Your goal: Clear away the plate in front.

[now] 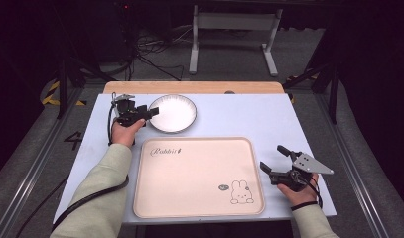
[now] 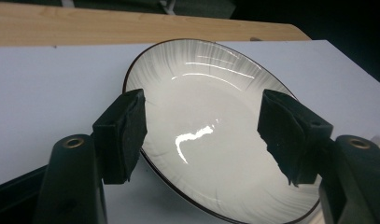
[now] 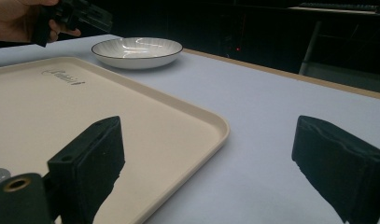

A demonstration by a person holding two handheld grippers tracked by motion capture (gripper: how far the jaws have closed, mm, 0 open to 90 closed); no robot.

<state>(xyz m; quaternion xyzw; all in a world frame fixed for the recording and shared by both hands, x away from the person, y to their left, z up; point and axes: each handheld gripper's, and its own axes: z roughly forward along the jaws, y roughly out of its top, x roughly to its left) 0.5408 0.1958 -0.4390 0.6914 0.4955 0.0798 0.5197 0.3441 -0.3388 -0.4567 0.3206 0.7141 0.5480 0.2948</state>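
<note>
**Left claw lining up on the bowl rim**

One bowl (image 1: pixel 172 113), white with a thin dark rim, empty, sits upright on the desk (image 1: pixel 249 119) near the far edge, left of centre. It's just beyond the far left corner of the tray (image 1: pixel 197 177), apart from it.

Left claw (image 1: pixel 153 110) is open at the bowl's left side. In the left gripper view (image 2: pixel 201 135) one jaw sits outside the rim and the other over the inside, neither clearly touching yet.

Likely step: grip the rim, then move the bowl to the tray. To do it well:
- seat the rim deep between the pads before closing; it's glossy, so a shallow pinch could slip
- close square to the rim, not skewed
- lift level, a one-sided grip will want to tip it

Right claw (image 1: pixel 270 157) is open and holds nothing, hovering just off the tray's right edge near the near right corner.

Count: one bowl, one tray (cream, rabbit print, nothing on it), two claws.
</note>
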